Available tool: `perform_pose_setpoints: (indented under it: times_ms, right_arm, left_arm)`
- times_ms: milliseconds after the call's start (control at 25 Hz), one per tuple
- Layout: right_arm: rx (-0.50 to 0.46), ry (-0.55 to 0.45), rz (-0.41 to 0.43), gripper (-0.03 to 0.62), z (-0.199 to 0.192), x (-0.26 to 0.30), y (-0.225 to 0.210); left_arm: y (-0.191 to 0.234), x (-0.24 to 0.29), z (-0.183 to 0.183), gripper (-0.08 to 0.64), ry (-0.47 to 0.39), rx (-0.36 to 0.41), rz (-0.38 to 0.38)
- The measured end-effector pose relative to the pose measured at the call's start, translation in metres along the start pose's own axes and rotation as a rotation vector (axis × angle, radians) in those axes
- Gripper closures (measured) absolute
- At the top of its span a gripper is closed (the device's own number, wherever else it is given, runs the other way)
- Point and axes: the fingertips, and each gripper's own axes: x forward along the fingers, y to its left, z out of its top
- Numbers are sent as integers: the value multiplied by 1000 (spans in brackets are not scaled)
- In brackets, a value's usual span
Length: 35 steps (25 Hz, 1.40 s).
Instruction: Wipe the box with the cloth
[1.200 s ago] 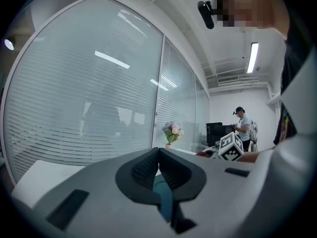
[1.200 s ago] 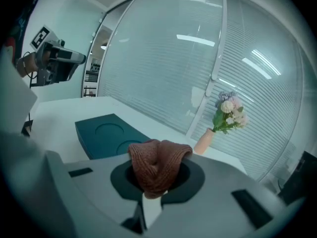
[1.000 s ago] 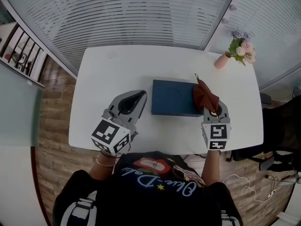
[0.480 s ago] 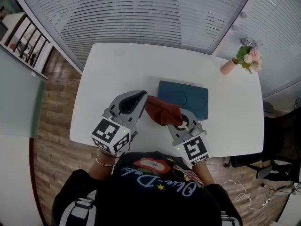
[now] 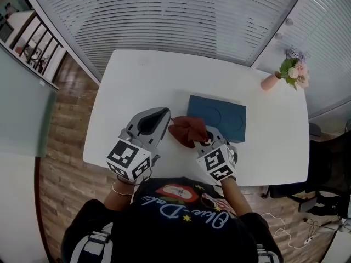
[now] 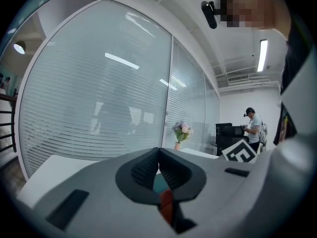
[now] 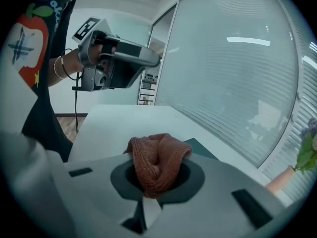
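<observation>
A flat dark blue box lies on the white table, right of centre. My right gripper is shut on a bunched rust-red cloth, which hangs at the box's near left corner, mostly over the tabletop. In the right gripper view the cloth fills the jaws of the right gripper, with a corner of the box just behind. My left gripper hovers left of the cloth with its jaws closed on nothing. In its own view the left gripper shows only slivers of box and cloth below the tips.
A pink vase of flowers stands at the table's far right corner. Slatted glass walls run behind the table. Wooden floor and a railing lie to the left. A person stands far off in the left gripper view.
My right gripper has swept the cloth leftward across the box, from its right end to its near left corner. The left gripper has stayed put.
</observation>
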Motion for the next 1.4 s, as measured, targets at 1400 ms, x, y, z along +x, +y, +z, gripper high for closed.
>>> perform_pose_setpoints:
  times_ms: [1400]
  right_arm:
    - [197, 175, -289, 569, -106, -78, -79]
  left_arm:
    - [-29, 48, -3, 557, 16, 1, -136]
